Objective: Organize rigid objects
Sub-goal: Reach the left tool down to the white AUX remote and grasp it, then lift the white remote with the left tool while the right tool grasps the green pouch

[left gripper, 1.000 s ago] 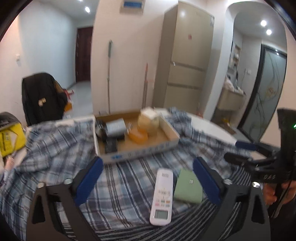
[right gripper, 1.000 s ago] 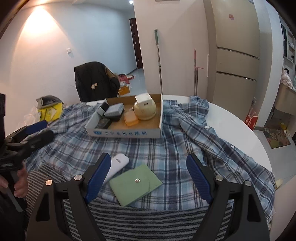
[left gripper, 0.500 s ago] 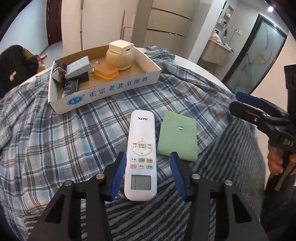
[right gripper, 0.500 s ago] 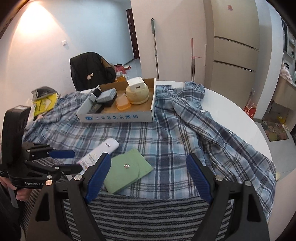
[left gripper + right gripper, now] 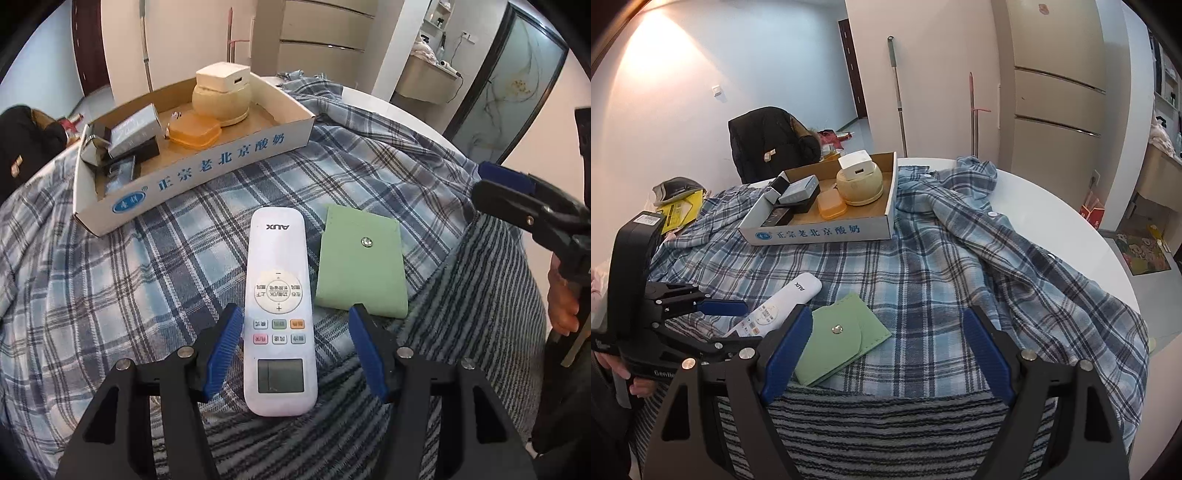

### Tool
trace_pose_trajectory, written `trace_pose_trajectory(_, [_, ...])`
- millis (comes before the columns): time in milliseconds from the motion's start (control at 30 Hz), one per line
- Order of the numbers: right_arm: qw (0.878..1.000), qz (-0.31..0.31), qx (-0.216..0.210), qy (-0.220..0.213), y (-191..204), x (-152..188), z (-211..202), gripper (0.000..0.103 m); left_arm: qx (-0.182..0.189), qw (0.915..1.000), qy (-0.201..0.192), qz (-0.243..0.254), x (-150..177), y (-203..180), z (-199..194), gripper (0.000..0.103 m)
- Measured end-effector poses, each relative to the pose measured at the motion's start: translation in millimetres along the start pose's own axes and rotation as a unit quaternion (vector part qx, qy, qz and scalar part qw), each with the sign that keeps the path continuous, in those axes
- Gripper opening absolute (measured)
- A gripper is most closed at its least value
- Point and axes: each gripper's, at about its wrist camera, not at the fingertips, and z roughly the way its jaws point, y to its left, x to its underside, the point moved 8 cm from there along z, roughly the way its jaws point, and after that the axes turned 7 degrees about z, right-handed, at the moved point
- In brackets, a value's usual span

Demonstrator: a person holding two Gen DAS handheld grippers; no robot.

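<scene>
Left gripper (image 5: 295, 347): jaws part open, set astride the lower end of the remote; left pad just beside the remote's edge, right pad clearly apart from it. Nothing is clamped.
Remote (image 5: 279, 306): white, marked AUX, lying flat and face up on the plaid shirt, display end toward the left gripper, logo end toward the box.
Right gripper (image 5: 886, 354): jaws wide open, holding nothing, poised above the near edge of the bench; its left pad overlaps the green pouch in the right wrist view.
Green pouch (image 5: 360, 266): flat, with a metal snap, lying just beside the remote on its right, long edges roughly parallel.
Plaid shirt (image 5: 960, 258): blue check, spread over the bench under the remote, pouch and box.
Striped cloth (image 5: 886, 424): grey and black, covering the near edge of the bench below the shirt.
Cardboard box (image 5: 207, 166): shallow, open-topped, printed in blue, resting on the shirt beyond the remote.
Box contents: cream round container (image 5: 221, 98) with a white charger block (image 5: 223, 77) on top; orange case (image 5: 194, 131) just beside the container; grey and black small boxes (image 5: 133, 138) at the left end.
Bench (image 5: 1052, 206): white, round, bare at the far right.
</scene>
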Motion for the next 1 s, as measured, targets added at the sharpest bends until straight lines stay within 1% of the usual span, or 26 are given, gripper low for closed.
trace_pose_trajectory(100, [1.0,0.002,0.005,0.001,-4,1,1,0.083,0.004,0.9998,0.018,0.01,1,-1,8,0.062])
trace_pose_trajectory(200, [1.0,0.007,0.006,0.002,-8,1,1,0.083,-0.002,0.9994,0.033,0.014,1,0,14,0.061])
trace_pose_trajectory(300, [1.0,0.0,0.013,-0.002,-9,3,-2,0.083,-0.017,0.9987,0.043,0.021,-2,2,23,0.054])
trace_pose_trajectory(367, [1.0,-0.012,0.02,-0.007,-9,5,-5,0.083,-0.033,0.9984,0.041,0.019,-4,5,22,0.042])
trace_pose_trajectory(433, [0.999,-0.018,0.03,-0.007,-10,8,-6,0.083,-0.029,0.9986,0.04,0.018,-4,5,21,0.042])
trace_pose_trajectory(533, [0.999,-0.025,0.03,0.005,-8,11,-4,0.082,-0.03,0.9993,0.021,0.007,-4,8,13,0.042])
trace_pose_trajectory(600, [0.999,-0.024,0.015,0.02,-5,15,-1,0.082,-0.037,0.9993,0.006,0.001,-4,12,2,0.042])
trace_pose_trajectory(633, [0.999,-0.019,-0.002,0.034,-2,17,3,0.081,-0.04,0.9992,-0.001,-0.003,-2,14,-5,0.042])
trace_pose_trajectory(667, [0.999,-0.012,-0.019,0.048,1,20,6,0.078,-0.042,0.9991,-0.007,-0.007,-1,16,-10,0.042])
trace_pose_trajectory(700, [0.997,0.002,-0.041,0.066,4,23,10,0.071,-0.043,0.9989,-0.012,-0.011,-1,18,-15,0.042])
trace_pose_trajectory(733, [0.995,0.019,-0.057,0.082,6,27,14,0.07,-0.045,0.9987,-0.02,-0.015,-1,21,-22,0.042])
trace_pose_trajectory(800, [0.99,0.035,-0.072,0.12,11,37,27,0.069,-0.053,0.998,-0.03,-0.017,1,24,-32,0.042])
trace_pose_trajectory(867, [0.985,0.042,-0.077,0.149,16,45,39,0.066,-0.067,0.9966,-0.042,-0.022,3,32,-42,0.042])
trace_pose_trajectory(933, [0.979,0.055,-0.09,0.175,22,50,48,0.064,-0.065,0.9963,-0.046,-0.033,7,39,-46,0.042])
trace_pose_trajectory(1000, [0.975,0.06,-0.098,0.188,28,50,57,0.064,-0.058,0.9962,-0.048,-0.045,10,43,-47,0.042])
